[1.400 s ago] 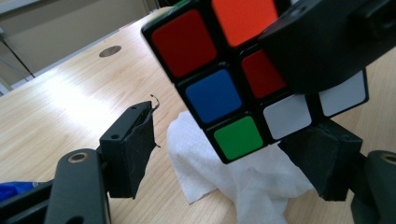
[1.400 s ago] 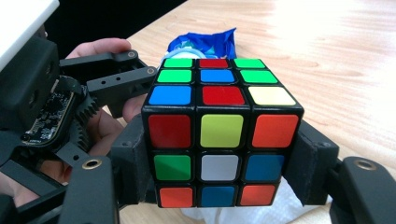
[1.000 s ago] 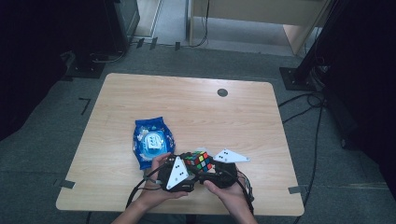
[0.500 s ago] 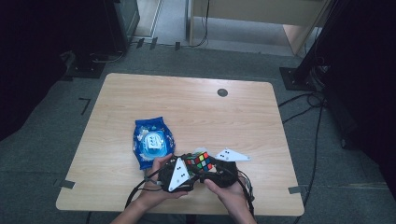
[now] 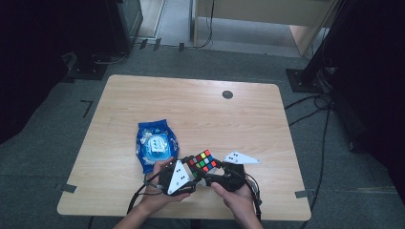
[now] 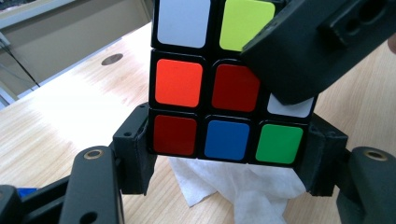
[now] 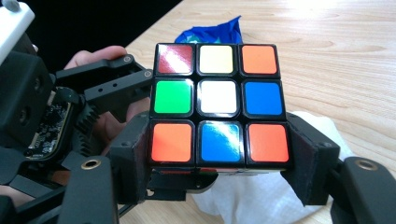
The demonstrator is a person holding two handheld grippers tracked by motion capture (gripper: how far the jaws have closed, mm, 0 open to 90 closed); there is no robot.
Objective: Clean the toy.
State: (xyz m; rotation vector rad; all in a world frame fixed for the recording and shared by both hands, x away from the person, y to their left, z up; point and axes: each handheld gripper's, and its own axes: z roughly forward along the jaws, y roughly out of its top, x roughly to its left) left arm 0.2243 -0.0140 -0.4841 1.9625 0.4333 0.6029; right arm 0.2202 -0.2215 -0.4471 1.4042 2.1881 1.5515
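A scrambled Rubik's cube (image 5: 203,161) is held above the front of the wooden table (image 5: 191,109), between both grippers. My left gripper (image 5: 193,168) comes in from the left. In the left gripper view its jaws (image 6: 229,154) have just been closing, and their pads now sit against both sides of the cube's (image 6: 180,88) bottom row. My right gripper (image 5: 211,171) comes in from the right. Its jaws (image 7: 218,158) clamp the lowest row of the cube (image 7: 218,105) in the right gripper view. One right jaw covers the cube's upper right corner in the left gripper view.
A blue snack packet (image 5: 155,145) lies on the table just left of the hands. A crumpled white tissue (image 6: 243,191) lies on the wood under the cube. A dark round hole (image 5: 228,94) sits at the far side. The table's front edge is right below the hands.
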